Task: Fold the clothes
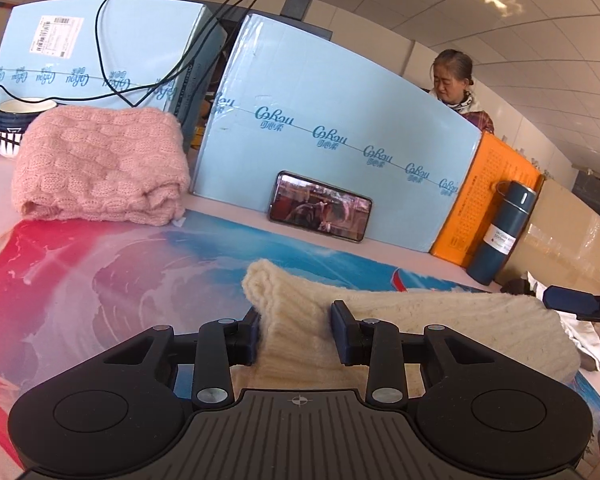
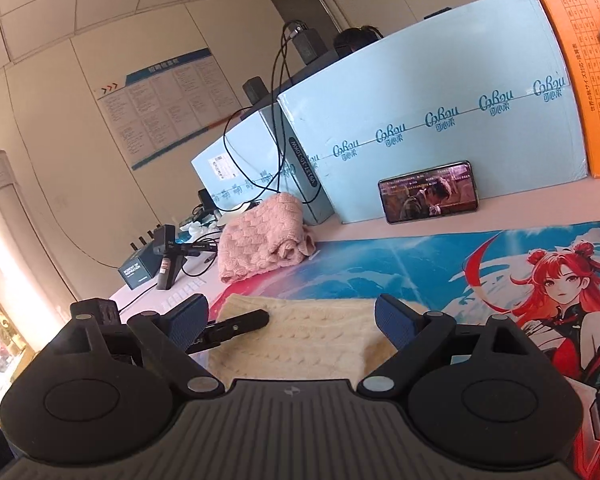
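A cream knit sweater [image 1: 440, 320] lies bunched on the colourful desk mat [image 1: 100, 272]. My left gripper [image 1: 298, 320] is shut on a thick fold at its left end, the cloth filling the space between the pads. The right gripper [image 2: 292, 320] hovers open and wide just over the cream sweater [image 2: 312, 340], gripping nothing. Its blue tip [image 1: 572, 300] shows at the right edge of the left wrist view. A pink knit sweater [image 1: 100, 164] sits folded at the mat's far left corner, also seen as the pink sweater [image 2: 264, 236].
Light blue boxes [image 1: 332, 140] wall off the back, with a phone [image 1: 320, 206] leaning on one. An orange box [image 1: 488, 200] and a dark thermos [image 1: 500, 236] stand at the right, a mug [image 1: 16, 124] far left. Black devices [image 2: 156, 256] and cables lie beyond the pink sweater. A person [image 1: 456, 84] sits behind the boxes.
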A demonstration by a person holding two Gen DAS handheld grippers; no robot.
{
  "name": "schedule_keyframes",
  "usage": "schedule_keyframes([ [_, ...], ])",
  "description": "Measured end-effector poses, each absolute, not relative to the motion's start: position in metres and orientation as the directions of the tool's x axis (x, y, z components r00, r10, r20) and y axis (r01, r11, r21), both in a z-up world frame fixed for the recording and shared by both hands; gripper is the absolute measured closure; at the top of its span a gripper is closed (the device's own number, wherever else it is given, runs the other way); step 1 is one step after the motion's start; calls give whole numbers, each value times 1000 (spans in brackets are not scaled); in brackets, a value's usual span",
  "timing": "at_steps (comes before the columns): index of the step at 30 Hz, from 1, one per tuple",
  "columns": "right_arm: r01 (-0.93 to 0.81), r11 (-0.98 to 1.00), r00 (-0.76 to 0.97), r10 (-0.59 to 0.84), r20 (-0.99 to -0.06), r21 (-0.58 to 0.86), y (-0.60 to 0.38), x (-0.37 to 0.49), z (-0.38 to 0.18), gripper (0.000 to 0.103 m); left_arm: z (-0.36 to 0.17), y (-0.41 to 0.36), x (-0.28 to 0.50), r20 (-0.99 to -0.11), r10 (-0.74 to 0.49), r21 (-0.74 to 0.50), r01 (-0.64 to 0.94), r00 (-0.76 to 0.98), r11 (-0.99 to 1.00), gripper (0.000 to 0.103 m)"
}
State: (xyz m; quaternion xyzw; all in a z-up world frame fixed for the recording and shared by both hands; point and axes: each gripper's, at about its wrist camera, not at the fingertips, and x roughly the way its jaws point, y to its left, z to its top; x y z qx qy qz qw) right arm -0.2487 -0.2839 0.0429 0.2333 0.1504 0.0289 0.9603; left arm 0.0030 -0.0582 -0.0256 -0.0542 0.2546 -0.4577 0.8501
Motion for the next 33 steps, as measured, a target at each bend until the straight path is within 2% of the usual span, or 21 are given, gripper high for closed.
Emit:
schedule_keyframes([
  [3,-26,894,951,160,-266,447,-271,-241,34,12,-26,-66,4,-395,-786,-314,734,476,602,70],
  [6,14,872,948,144,-284,489,-274,-232,20,10,-25,-78,4,-408,-778,-289,741,478,606,69],
  [10,110,782,928,141,-345,614,-294,-225,-9,10,-27,-88,4,-428,-768,-261,748,477,610,63],
  [13,98,740,938,154,-310,665,-299,-228,-17,9,-19,-78,-6,-353,-760,-259,724,545,639,43],
  [15,90,721,944,158,-290,687,-302,-229,-21,8,-11,-67,-21,-254,-780,-251,740,571,624,16],
  [16,88,709,947,159,-280,699,-303,-230,-23,8,-8,-65,-28,-224,-791,-230,758,569,610,12],
  [17,85,698,950,159,-270,711,-304,-230,-25,8,-6,-70,-36,-235,-799,-177,784,554,595,10],
  [23,107,662,954,141,-264,742,-309,-231,-30,9,-13,-105,-64,-364,-761,72,831,537,552,3],
  [33,107,644,961,130,-246,758,-309,-234,-36,9,-20,-108,-45,-439,-749,-25,827,496,562,0],
])
